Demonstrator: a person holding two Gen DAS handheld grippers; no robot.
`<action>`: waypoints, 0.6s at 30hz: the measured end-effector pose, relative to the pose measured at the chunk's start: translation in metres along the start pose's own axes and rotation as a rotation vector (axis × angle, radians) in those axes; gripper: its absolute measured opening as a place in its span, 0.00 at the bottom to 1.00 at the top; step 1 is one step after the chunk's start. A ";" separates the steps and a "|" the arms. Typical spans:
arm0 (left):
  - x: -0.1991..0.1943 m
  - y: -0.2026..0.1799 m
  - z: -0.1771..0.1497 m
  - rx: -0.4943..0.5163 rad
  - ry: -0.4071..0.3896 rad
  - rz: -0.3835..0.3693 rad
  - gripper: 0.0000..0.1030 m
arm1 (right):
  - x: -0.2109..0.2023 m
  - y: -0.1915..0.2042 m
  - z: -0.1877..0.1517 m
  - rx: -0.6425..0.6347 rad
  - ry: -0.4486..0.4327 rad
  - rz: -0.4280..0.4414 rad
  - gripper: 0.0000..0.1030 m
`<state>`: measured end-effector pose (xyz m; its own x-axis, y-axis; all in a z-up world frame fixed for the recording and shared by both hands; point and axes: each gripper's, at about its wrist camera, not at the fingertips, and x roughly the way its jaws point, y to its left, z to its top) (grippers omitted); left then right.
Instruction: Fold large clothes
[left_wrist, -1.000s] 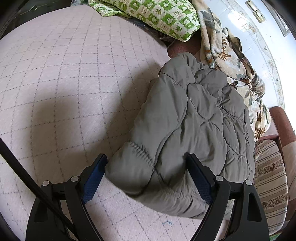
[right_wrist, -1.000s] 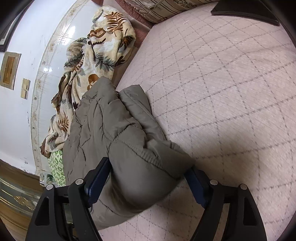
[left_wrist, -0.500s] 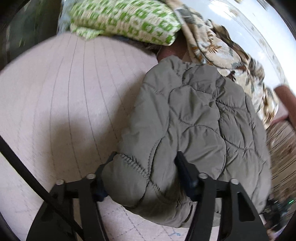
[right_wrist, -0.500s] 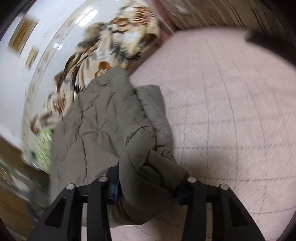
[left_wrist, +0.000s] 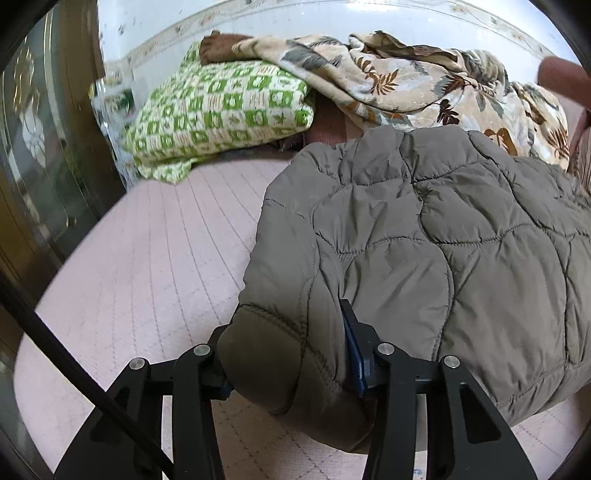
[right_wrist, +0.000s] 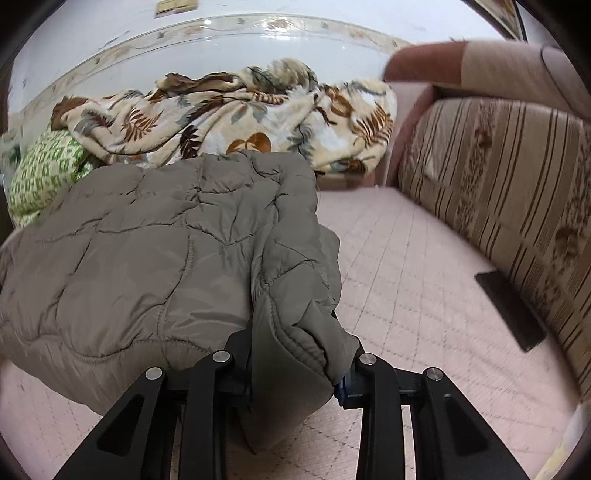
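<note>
We grip jacket (left_wrist: 424, 240) near corners: left gripper (left_wrist: 286, 363) clamped on cuff, right gripper (right_wrist: 295, 365) clamped on other cuff. Jacket lies folded on bed (left_wrist: 147, 258), blanket (right_wrist: 221, 118) far behind.

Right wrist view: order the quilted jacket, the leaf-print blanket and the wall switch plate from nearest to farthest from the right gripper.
1. Quilted jacket: clamped in the right gripper, spreading left.
2. Leaf-print blanket: heaped behind the jacket, against the wall.
3. Wall switch plate: high on the wall, top edge of view.
</note>
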<state>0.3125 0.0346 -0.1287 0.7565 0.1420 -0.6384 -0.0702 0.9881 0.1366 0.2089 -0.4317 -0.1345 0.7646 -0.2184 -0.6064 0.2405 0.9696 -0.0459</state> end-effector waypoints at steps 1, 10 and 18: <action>-0.002 0.000 0.000 0.005 -0.007 0.004 0.43 | -0.002 0.001 0.000 -0.009 -0.007 -0.006 0.32; -0.018 0.000 0.007 0.005 -0.054 0.010 0.42 | -0.020 0.003 0.006 -0.015 -0.058 -0.005 0.31; -0.039 0.008 0.011 -0.017 -0.096 0.005 0.42 | -0.045 -0.002 0.013 0.007 -0.096 0.020 0.30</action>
<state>0.2897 0.0368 -0.0944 0.8150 0.1409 -0.5621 -0.0840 0.9885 0.1260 0.1819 -0.4253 -0.0965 0.8230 -0.2086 -0.5283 0.2283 0.9732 -0.0287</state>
